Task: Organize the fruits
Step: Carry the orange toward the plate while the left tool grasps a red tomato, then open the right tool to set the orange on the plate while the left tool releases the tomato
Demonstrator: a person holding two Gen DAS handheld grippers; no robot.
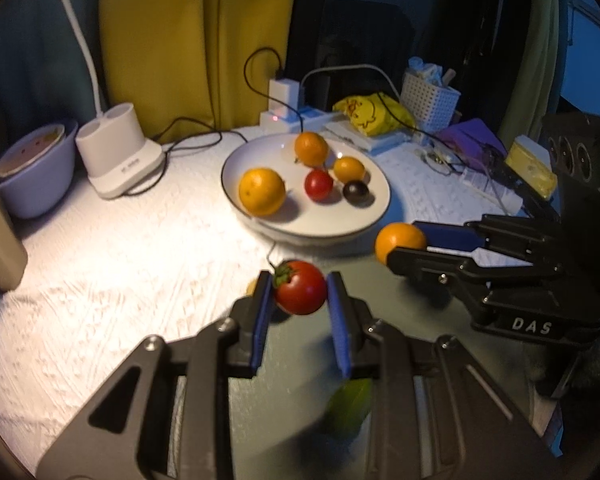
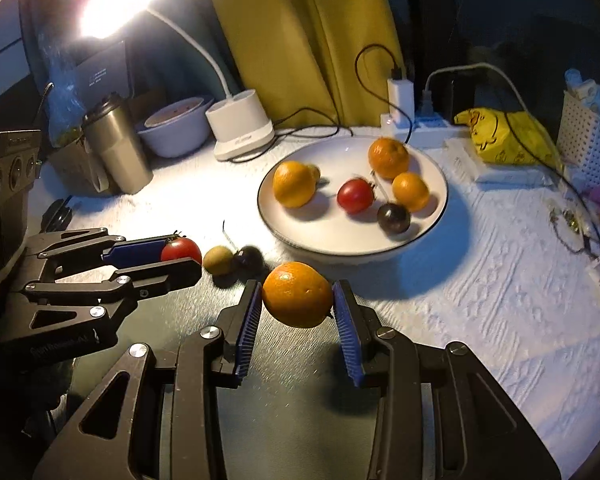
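Note:
My left gripper [image 1: 300,290] is shut on a red tomato [image 1: 300,288] with a green stem, held above the dark mat; it also shows in the right wrist view [image 2: 182,258]. My right gripper [image 2: 296,296] is shut on an orange [image 2: 298,294], just in front of the white plate [image 2: 300,236]; it also shows in the left wrist view [image 1: 400,246]. The plate [image 1: 340,224] holds three oranges, a red tomato [image 1: 318,185] and a dark fruit [image 1: 356,190]. A small green fruit [image 2: 218,260] and a dark fruit [image 2: 250,258] lie on the mat between the grippers.
A white lamp base [image 2: 242,130], a steel tumbler [image 2: 116,148] and a lilac bowl [image 2: 176,128] stand at the back left. A power strip with chargers [image 2: 416,120], a yellow bag [image 2: 504,136], a white basket [image 2: 588,136] and cables lie at the back right. A green fruit [image 1: 350,406] lies below my left gripper.

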